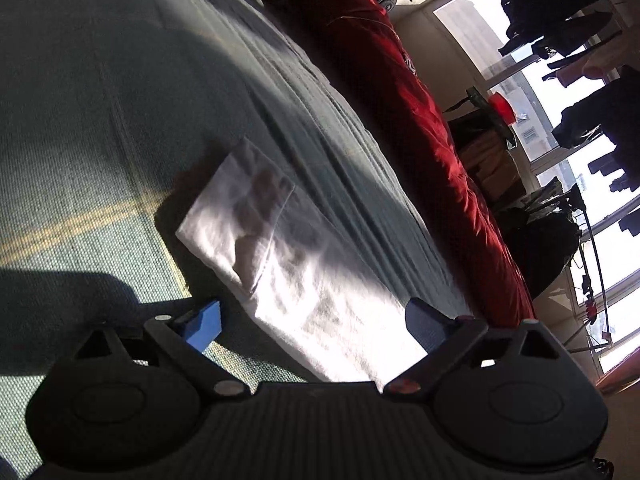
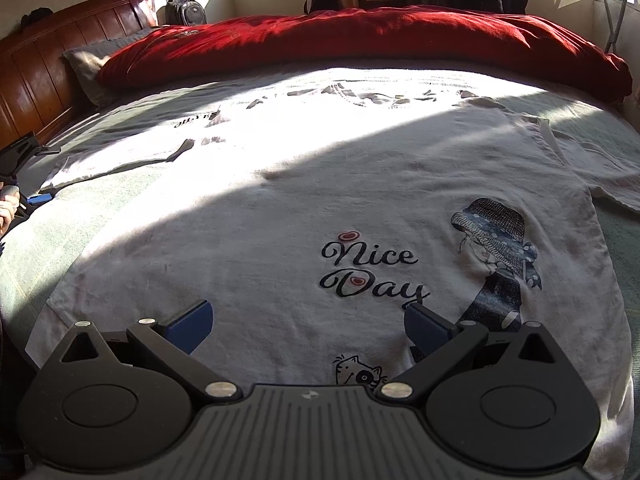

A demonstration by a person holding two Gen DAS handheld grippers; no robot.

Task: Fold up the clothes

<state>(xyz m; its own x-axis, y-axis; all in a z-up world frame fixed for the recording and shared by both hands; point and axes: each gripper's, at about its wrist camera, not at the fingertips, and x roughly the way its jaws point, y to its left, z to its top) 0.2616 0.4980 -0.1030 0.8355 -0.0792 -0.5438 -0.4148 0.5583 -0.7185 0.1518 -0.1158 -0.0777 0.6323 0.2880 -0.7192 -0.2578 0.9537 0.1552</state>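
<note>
The right gripper [image 2: 306, 326] is held spread wide and empty just above a white T-shirt [image 2: 280, 208] printed "Nice Day", laid flat on the grey-green bedspread [image 2: 616, 280]. The left gripper [image 1: 314, 322] is likewise spread, nothing pinched, over a folded white garment [image 1: 280, 248]. A red duvet [image 2: 360, 40] is seen heaped beyond

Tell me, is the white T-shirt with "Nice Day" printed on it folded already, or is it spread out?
Spread out. The Nice Day T-shirt lies flat on the bed, print up, one sleeve out to the side, no fold in its body.
</note>
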